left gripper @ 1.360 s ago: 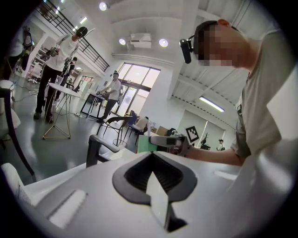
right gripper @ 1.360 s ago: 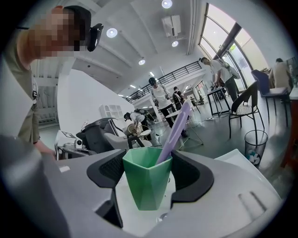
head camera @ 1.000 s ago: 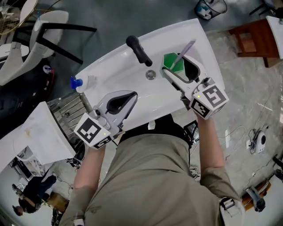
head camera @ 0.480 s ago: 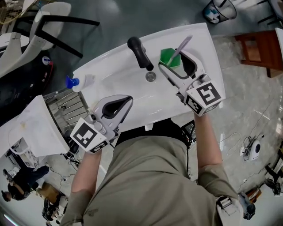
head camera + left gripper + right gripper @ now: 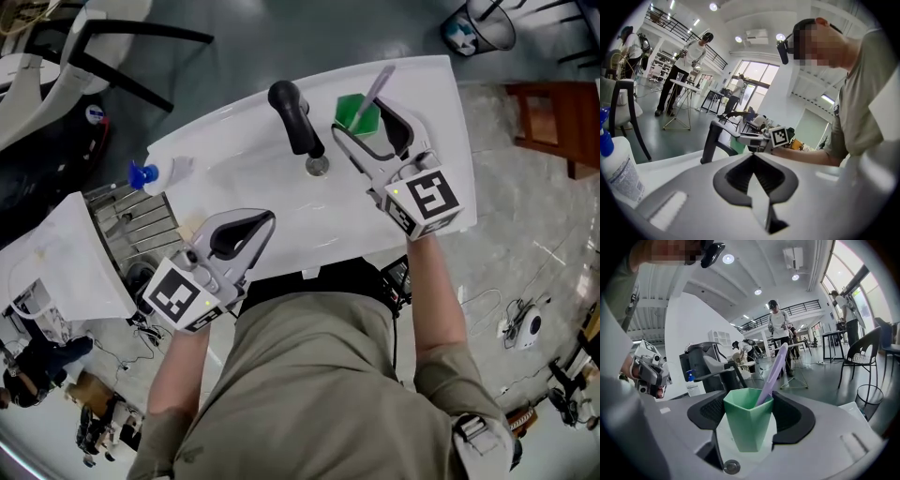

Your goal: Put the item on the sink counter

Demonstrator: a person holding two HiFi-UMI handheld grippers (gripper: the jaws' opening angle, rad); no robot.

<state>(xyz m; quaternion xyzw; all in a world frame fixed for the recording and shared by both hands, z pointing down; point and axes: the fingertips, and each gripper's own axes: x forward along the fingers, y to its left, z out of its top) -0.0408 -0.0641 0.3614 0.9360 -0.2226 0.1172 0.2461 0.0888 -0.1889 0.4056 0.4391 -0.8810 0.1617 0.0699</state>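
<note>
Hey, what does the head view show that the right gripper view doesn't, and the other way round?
Only the head view shows the wire rack left of the sink and the sink's whole outline. Only the right gripper view shows people standing in the hall behind and, close up, the right tongs shut on the green cup. Both show the cup with the purple toothbrush in it, the black tap, the spray bottle and the left tongs.

Glossy white sink counter (image 5: 433, 101); smooth green plastic cup (image 5: 747, 425); matt black tap (image 5: 292, 112); shiny metal drain (image 5: 317, 166).
</note>
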